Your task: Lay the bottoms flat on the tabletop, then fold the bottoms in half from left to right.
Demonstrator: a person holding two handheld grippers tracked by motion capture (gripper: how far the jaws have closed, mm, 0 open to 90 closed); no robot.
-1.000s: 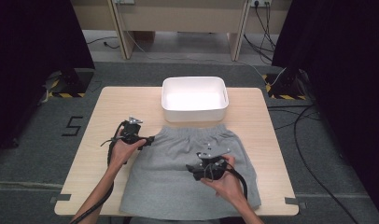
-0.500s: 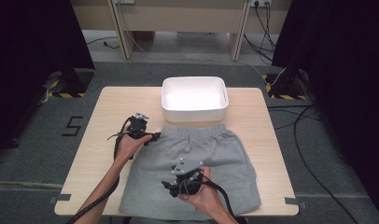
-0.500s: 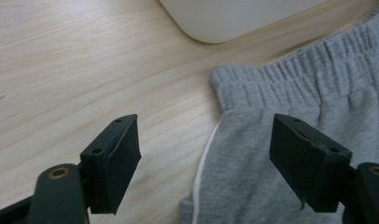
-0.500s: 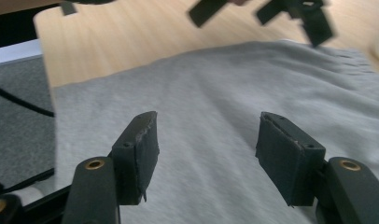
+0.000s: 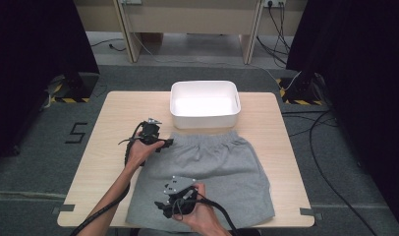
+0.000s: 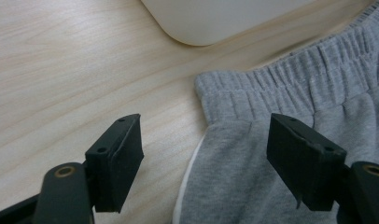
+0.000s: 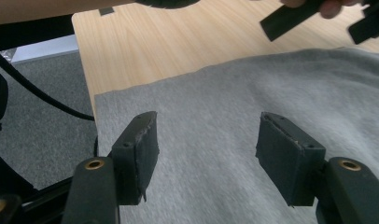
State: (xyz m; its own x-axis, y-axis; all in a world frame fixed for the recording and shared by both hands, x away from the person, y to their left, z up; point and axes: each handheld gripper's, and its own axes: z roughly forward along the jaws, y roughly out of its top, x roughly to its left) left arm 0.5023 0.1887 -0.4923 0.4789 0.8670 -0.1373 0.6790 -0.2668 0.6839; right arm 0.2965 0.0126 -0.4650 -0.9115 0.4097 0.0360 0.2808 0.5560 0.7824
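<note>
Hovering my left gripper (image 5: 160,143) at the top left corner of the grey shorts (image 5: 212,172), fingers (image 6: 115,161) apart and just closing a bit, nothing pinched: one finger sits over bare wood, the other over the cloth below the waistband (image 6: 290,84), so the shorts' side edge runs between them. My right gripper (image 5: 163,206) is over the lower left leg of the shorts near the hem, fingers (image 7: 136,154) spread about halfway, gripping nothing, cloth beneath both. Shorts lie flat on the bench (image 5: 114,132), waistband toward the white tub (image 5: 205,104), not touching it as far as I can tell. Cloth is soft, fuzzy grey jersey, waistband gathered and ribbed, thin white piping down the side seam. Bench is pale wood grain. Tub is smooth white plastic, rectangular, rounded corners. Fingers are flat black blocks. Left gripper view cuts the tub down to one corner; whether my fingertips touch the cloth I can't tell. Near hem partly hidden by my right hand (image 5: 202,216).
</note>
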